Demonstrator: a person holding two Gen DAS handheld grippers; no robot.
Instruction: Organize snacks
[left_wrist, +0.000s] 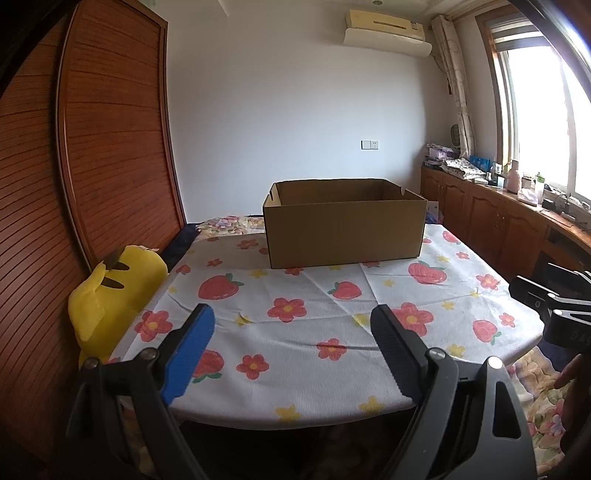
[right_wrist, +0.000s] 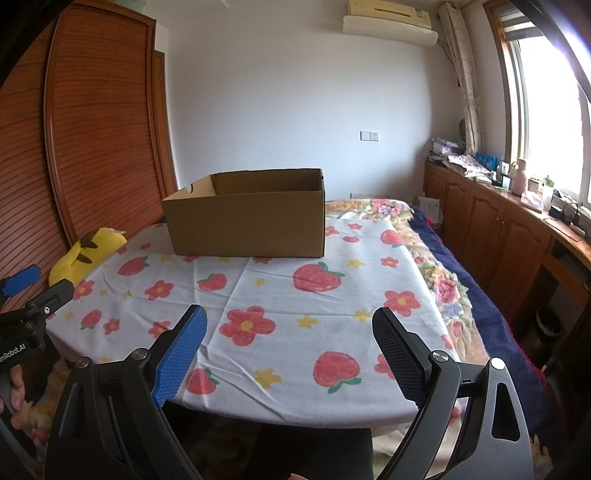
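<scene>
An open brown cardboard box (left_wrist: 343, 230) stands at the far side of a table covered by a white cloth with strawberries and flowers (left_wrist: 295, 332). It also shows in the right wrist view (right_wrist: 247, 221), left of centre. Its inside is hidden from here. No snacks are in view. My left gripper (left_wrist: 291, 325) is open and empty, held over the near edge of the table. My right gripper (right_wrist: 290, 326) is open and empty, also over the near edge. Each gripper shows at the side of the other's view.
A yellow plush toy (left_wrist: 110, 295) lies at the table's left edge against a wooden wardrobe (left_wrist: 110, 147). A bed with a floral blanket (right_wrist: 443, 280) lies right of the table. Wooden cabinets (right_wrist: 498, 229) with clutter run under the window on the right.
</scene>
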